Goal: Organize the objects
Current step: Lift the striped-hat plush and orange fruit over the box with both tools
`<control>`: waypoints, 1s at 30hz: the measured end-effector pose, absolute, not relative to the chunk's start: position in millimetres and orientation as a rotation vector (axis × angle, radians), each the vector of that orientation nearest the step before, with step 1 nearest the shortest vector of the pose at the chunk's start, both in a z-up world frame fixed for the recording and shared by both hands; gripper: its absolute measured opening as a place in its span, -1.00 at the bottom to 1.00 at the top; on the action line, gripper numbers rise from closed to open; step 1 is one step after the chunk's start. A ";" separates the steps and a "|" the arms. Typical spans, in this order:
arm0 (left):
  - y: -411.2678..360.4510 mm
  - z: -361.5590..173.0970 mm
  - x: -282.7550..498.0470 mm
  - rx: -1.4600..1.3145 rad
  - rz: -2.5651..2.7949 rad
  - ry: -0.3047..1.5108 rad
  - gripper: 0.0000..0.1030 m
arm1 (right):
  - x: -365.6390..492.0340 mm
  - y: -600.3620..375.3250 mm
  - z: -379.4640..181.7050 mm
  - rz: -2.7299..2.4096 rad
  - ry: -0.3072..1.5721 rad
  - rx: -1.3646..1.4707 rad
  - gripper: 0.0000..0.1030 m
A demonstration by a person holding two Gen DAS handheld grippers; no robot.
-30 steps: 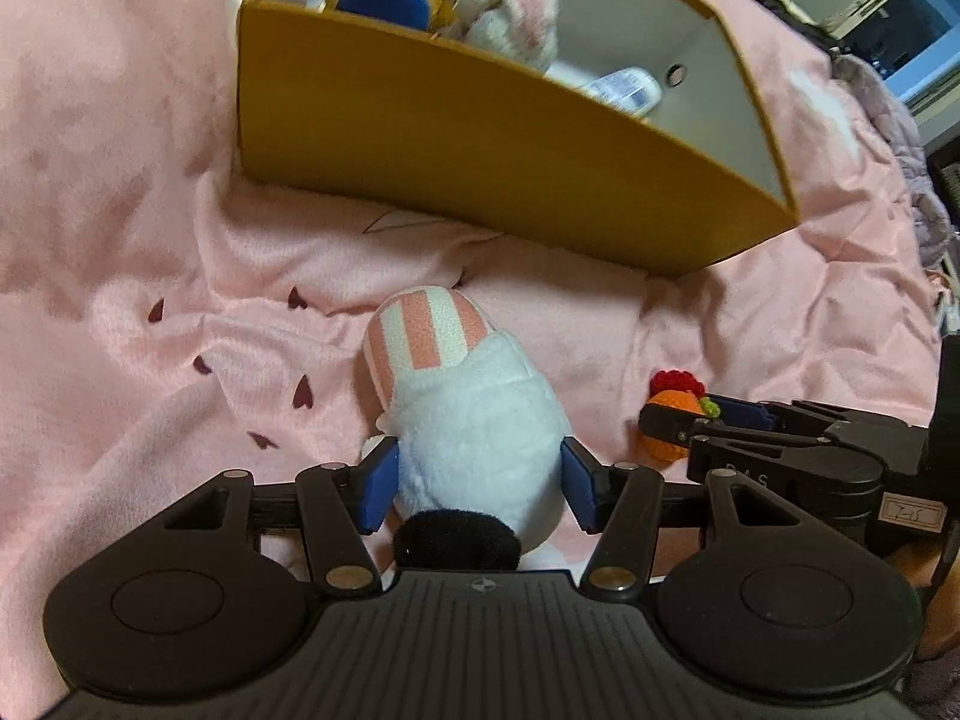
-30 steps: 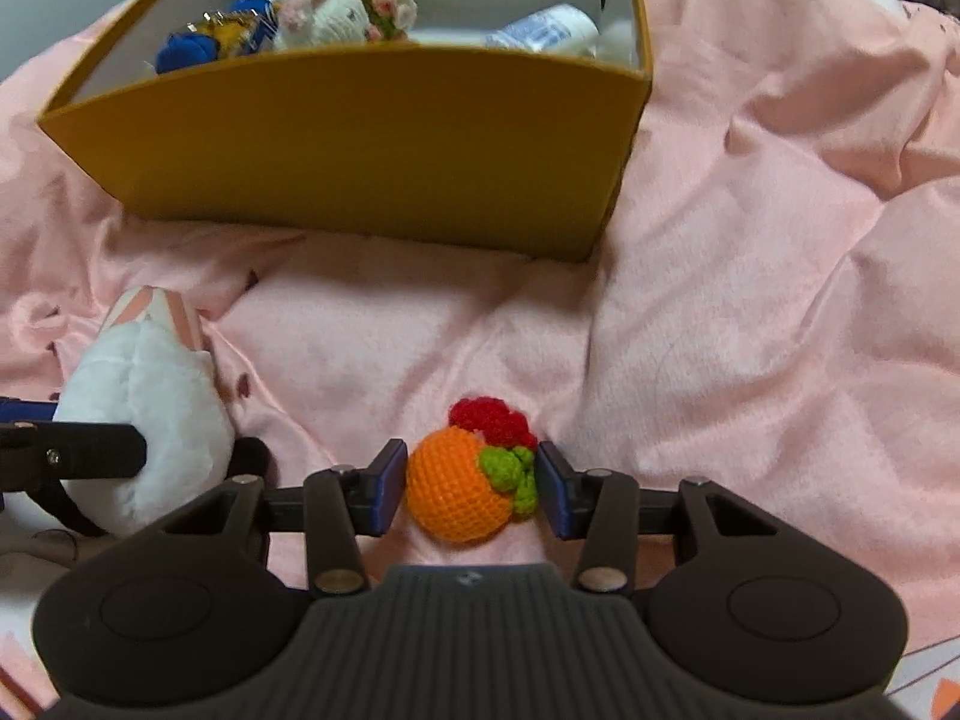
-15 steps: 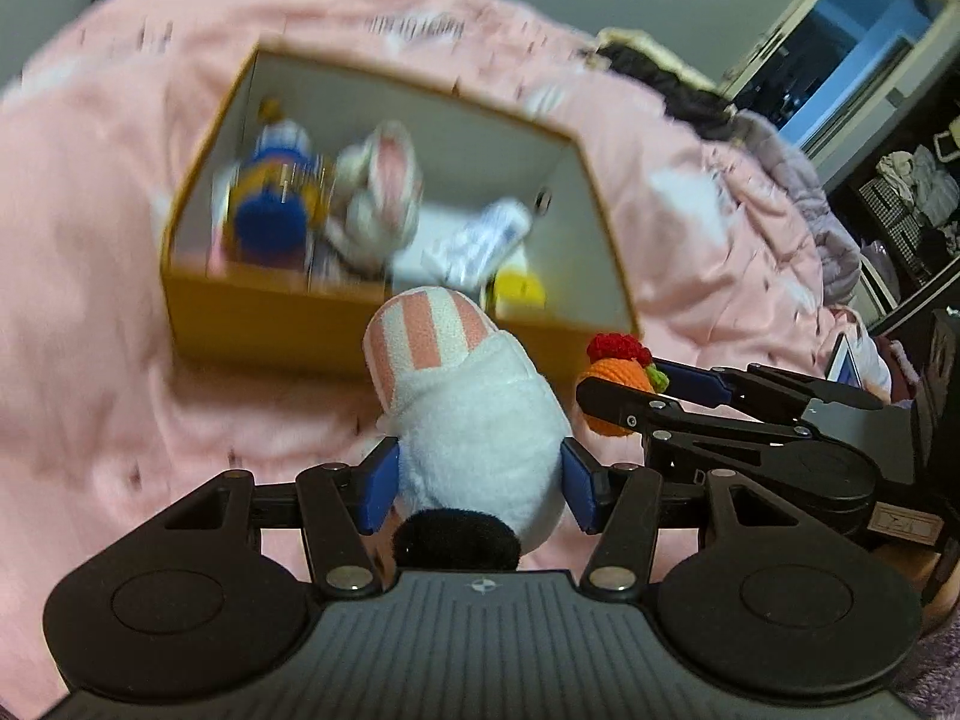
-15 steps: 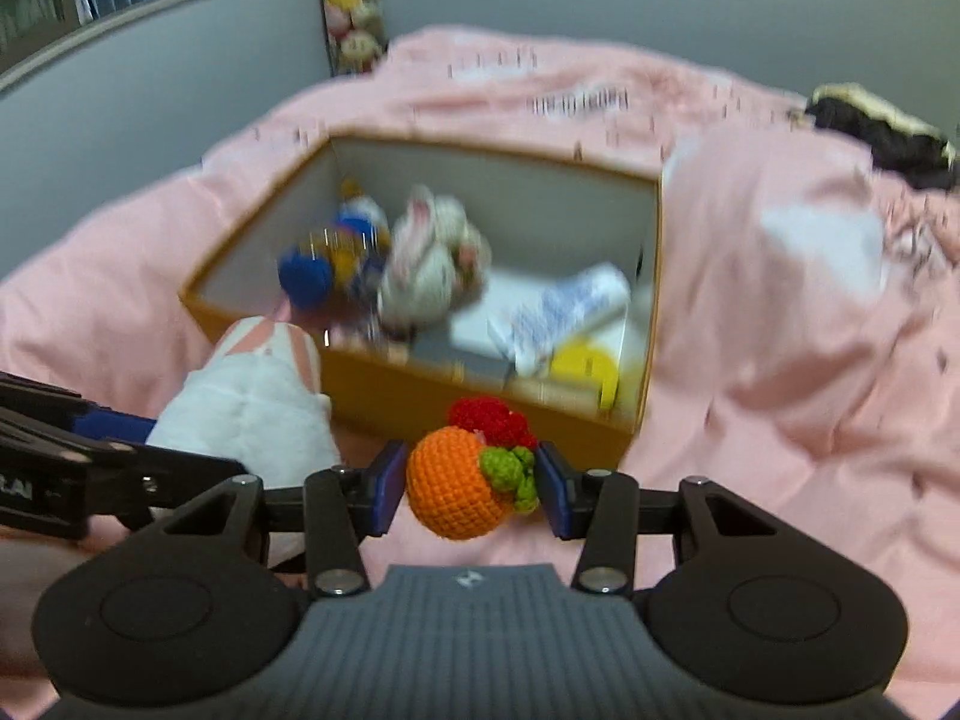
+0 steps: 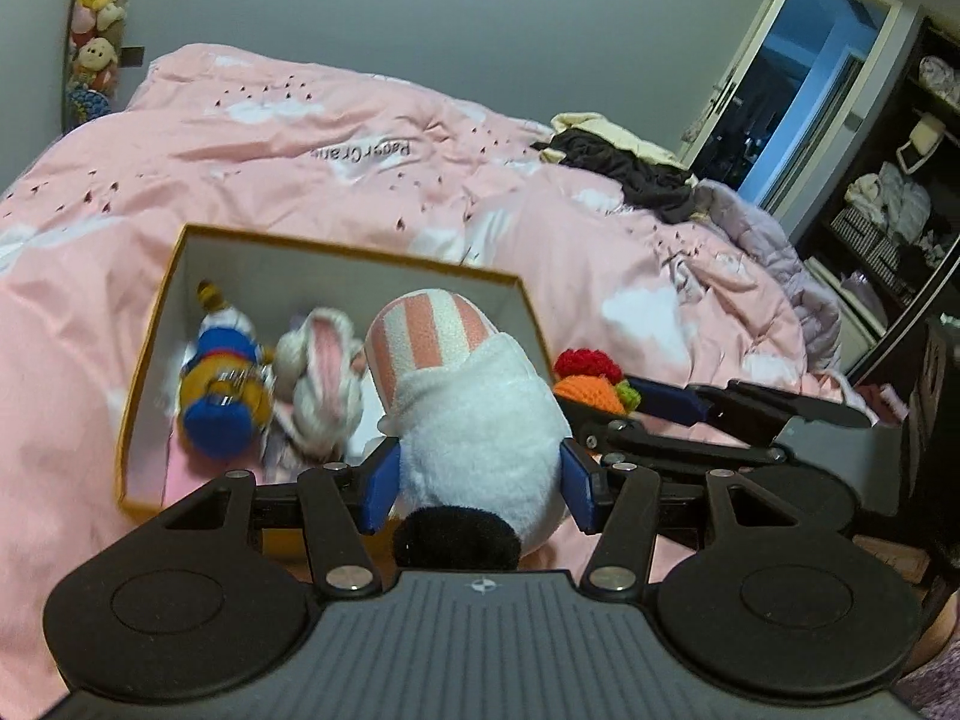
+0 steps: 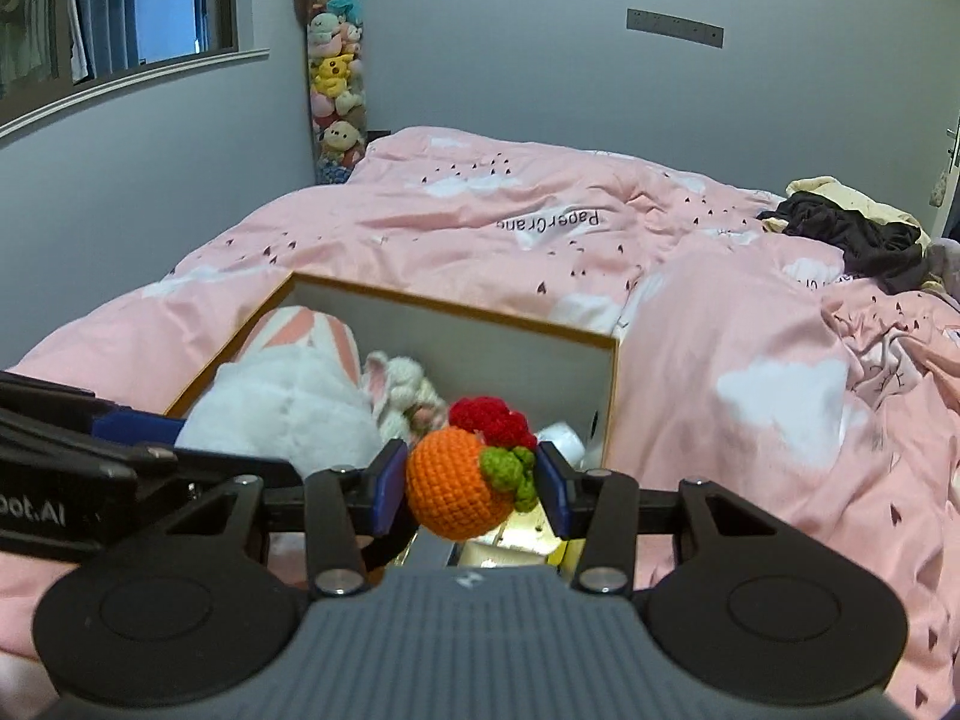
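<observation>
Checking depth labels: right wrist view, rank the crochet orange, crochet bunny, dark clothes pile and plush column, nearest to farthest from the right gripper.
1. crochet orange, held between the right gripper's fingers.
2. crochet bunny, in the box, left.
3. dark clothes pile, on the bed, far right.
4. plush column, back wall corner.

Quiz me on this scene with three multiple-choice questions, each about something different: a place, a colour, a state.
1. Where does the box sit?
A. on the pink bed
B. on a shelf
C. on the floor

2. What colour is the crochet ball in the right claw?
A. blue
B. orange
C. purple

3. What state is the left claw in?
A. open, empty
B. shut on the white plush
C. shut on a bottle

Answers: 1 A, pink bedding surrounds the box. 2 B, its body is orange. 3 B, both pads press the plush's sides.
</observation>
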State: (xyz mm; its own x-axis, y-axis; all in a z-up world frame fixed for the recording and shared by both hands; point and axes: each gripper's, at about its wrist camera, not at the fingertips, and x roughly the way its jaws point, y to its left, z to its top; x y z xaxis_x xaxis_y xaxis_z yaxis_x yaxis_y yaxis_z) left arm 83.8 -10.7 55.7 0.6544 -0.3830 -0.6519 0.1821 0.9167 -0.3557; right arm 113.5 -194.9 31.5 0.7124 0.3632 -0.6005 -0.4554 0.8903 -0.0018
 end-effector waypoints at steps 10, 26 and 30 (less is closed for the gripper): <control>20.2 53.2 152.6 -0.289 -0.338 0.822 0.23 | 166.9 -184.8 28.5 0.456 0.636 -0.154 -0.07; -21.5 -37.1 237.6 -0.217 -0.492 1.097 0.23 | 216.4 -207.2 -1.7 0.406 0.695 -0.141 -0.07; -18.6 -44.6 246.2 -0.151 -0.447 1.127 0.23 | 220.0 -204.7 -6.4 0.436 0.700 -0.157 -0.07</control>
State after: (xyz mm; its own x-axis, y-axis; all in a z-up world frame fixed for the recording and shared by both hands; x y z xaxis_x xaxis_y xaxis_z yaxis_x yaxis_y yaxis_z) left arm 246.2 -18.6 -44.6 0.3524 -0.4189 -0.8369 0.2685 0.9019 -0.3384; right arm 220.0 -204.7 -6.4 0.6793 0.3351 -0.6529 -0.4385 0.8987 0.0050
